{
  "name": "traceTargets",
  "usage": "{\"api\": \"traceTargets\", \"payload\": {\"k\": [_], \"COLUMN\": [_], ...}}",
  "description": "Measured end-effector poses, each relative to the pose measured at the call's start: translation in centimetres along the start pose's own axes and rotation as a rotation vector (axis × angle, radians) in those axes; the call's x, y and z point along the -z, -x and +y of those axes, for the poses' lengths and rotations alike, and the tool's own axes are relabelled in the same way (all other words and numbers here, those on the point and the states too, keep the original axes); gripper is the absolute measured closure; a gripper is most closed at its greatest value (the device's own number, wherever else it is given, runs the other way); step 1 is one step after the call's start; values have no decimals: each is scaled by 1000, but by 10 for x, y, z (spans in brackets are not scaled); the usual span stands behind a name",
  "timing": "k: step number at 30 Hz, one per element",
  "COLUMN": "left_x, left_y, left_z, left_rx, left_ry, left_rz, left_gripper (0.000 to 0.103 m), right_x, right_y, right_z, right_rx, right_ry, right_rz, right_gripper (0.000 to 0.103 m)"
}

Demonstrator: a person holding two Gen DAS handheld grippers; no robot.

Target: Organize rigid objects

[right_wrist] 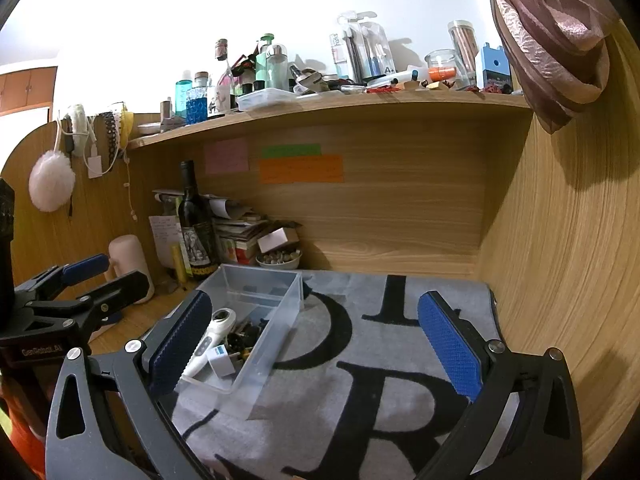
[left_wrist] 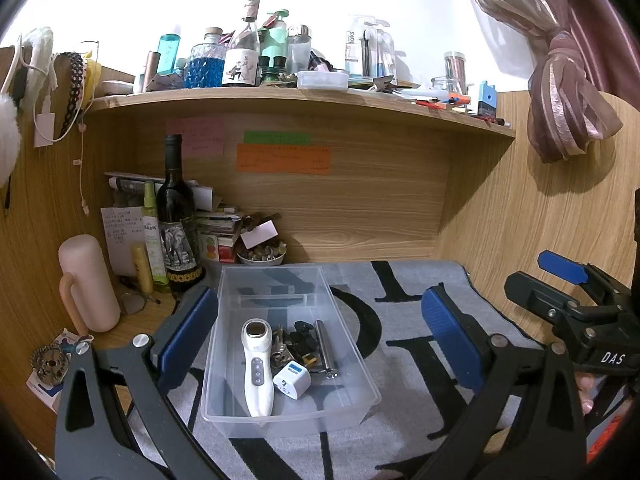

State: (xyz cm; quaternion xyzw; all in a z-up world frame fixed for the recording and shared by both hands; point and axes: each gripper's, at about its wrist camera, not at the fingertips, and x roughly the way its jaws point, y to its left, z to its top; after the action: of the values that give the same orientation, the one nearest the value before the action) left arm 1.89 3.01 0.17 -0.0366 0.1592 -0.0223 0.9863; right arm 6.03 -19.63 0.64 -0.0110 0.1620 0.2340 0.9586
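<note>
In the left wrist view, the left gripper [left_wrist: 320,344] stands wide apart, with nothing between its blue pads [left_wrist: 188,336]. A clear plastic bin [left_wrist: 352,364] sits in the lower centre of the frame, on a grey mat [left_wrist: 408,312] with big black letters. Inside the bin lie a white handheld device [left_wrist: 258,368], a small white plug adapter [left_wrist: 292,380], a metal cylinder [left_wrist: 325,350] and some dark small parts [left_wrist: 302,340]. The right gripper [left_wrist: 560,288] shows at the right edge, also spread. A dark wine bottle [left_wrist: 176,216] stands at the middle left.

In the right wrist view, the right gripper [right_wrist: 316,344] is wide and holds nothing. The bin [right_wrist: 276,336] is in the lower centre-left, partly behind the left blue pad [right_wrist: 180,344], with the white device [right_wrist: 212,340] visible inside. The left gripper [right_wrist: 100,280] is at the left edge, its fingers apart.
</note>
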Motion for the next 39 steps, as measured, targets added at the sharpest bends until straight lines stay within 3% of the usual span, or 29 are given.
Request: {"api": "traceTargets", "payload": {"k": [39], "left_x": [2], "left_y": [2], "left_z": [-6], "left_rx": [5], "left_ry": [-12], "left_rz": [-8], "left_gripper": [0], "right_x": [0], "right_y": [0], "right_z": [4], "right_rx": [6], "right_ry": [4], "right_rz": [-6], "right_gripper": [0]}}
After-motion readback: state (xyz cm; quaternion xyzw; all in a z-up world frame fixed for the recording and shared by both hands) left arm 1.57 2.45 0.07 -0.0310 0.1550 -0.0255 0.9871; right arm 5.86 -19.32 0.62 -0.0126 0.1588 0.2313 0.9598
